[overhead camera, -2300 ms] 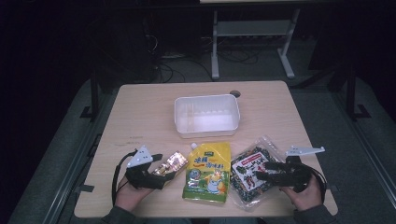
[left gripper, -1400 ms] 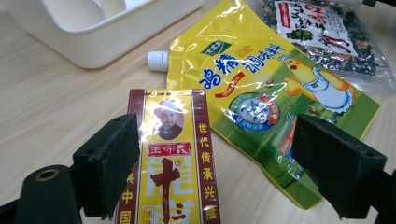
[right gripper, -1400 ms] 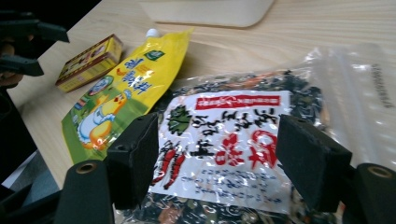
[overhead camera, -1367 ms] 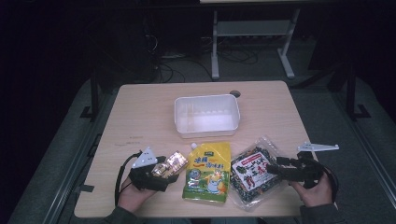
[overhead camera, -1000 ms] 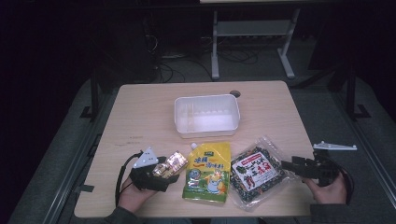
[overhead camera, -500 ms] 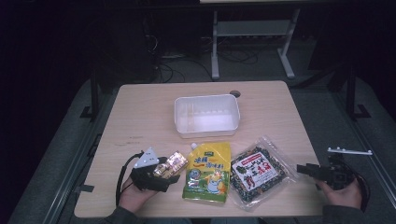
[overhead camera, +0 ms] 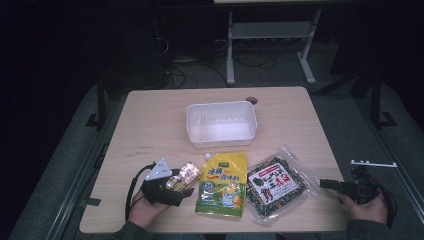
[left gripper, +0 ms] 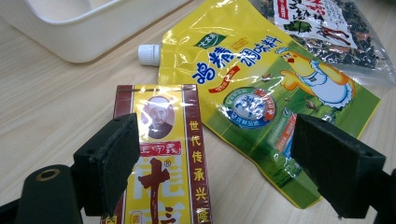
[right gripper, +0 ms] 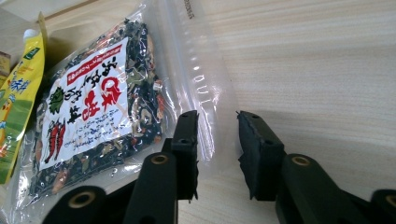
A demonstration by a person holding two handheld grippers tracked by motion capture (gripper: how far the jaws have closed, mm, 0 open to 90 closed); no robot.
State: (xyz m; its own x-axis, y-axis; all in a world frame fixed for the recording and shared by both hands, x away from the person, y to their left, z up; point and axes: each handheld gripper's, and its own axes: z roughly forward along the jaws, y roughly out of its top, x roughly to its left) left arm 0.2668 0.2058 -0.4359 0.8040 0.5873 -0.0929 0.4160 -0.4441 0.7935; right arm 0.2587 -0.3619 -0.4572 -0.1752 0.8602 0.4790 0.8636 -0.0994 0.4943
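A clear bag of dark dried food lies at the table's front right. My right gripper sits low just right of it. Its jaws have just been closing and stand a narrow gap apart; the bag's clear sealed edge shows in that gap and the pads do not press on it. A yellow spouted pouch lies in the middle front. My left gripper rests open over a red and gold packet, which lies by its left jaw.
A white plastic tub stands behind the pouch at the table's middle. The wooden table has a round cable hole at its back. Beyond it are a metal frame and floor cables.
My right gripper has drawn back to the right, off the bag of dried food to its right edge, and its jaws have narrowed. The left gripper and all the packets have stayed put.
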